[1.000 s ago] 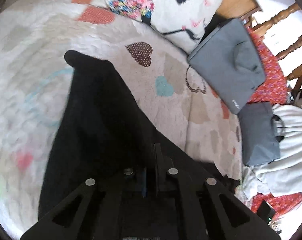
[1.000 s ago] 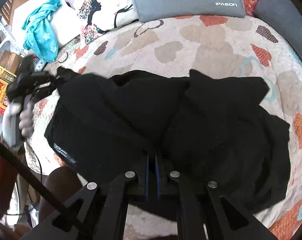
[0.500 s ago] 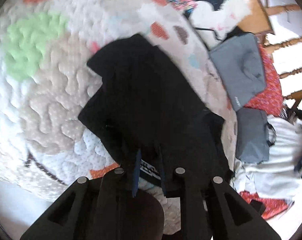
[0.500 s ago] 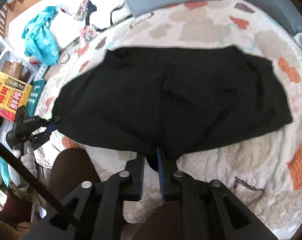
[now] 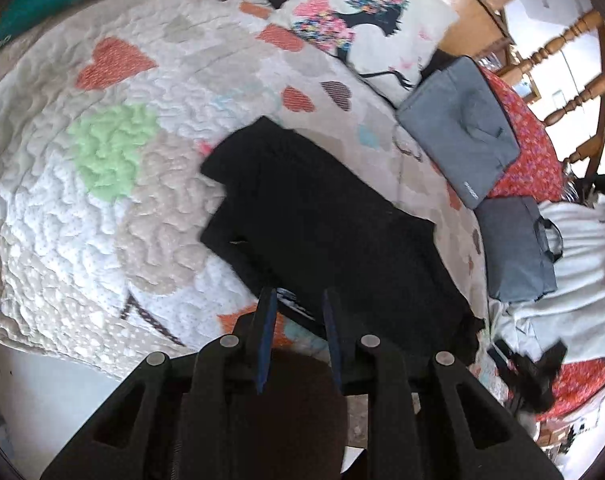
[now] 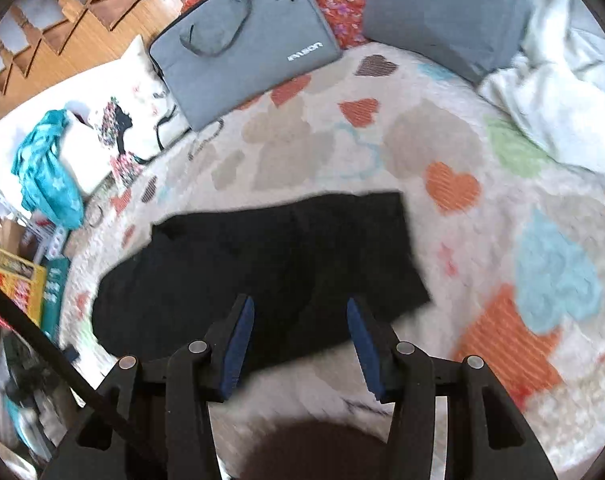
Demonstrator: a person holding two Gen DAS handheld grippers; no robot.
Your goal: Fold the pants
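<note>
**Black pants laid out, both grippers empty**

Left side first: left gripper (image 5: 296, 300) hovering over the near edge of the bed (image 5: 62, 240), fingers (image 5: 267, 320) parted a little, nothing between them. Just beyond the tips, the waistband end of the black pants (image 5: 334, 236), with a white printed strip showing at the hem. Pants spread flat across the heart-patterned quilt, running from near the bed's front edge toward its middle, one corner layered unevenly at the far end.

Further right: right gripper (image 6: 298, 320) above the near long edge of the pants (image 6: 262, 264), fingers (image 6: 240, 340) wide apart and empty. Grey laptop bag (image 6: 242, 40) and printed pillow (image 6: 114, 120) at the far edge of the bed, well apart from the pants; a white blanket (image 6: 562, 80) bunched at the far right corner.

Likely next: regrasping for a fold. Risks, as judged from here: pinching only the top layer and dragging it off the lower one, because black-on-black hides the edges; catching quilt along with cloth on so soft a surface; uneven pull between the two grippers skewing the fold; cloth near the front edge sliding off the bed.
</note>
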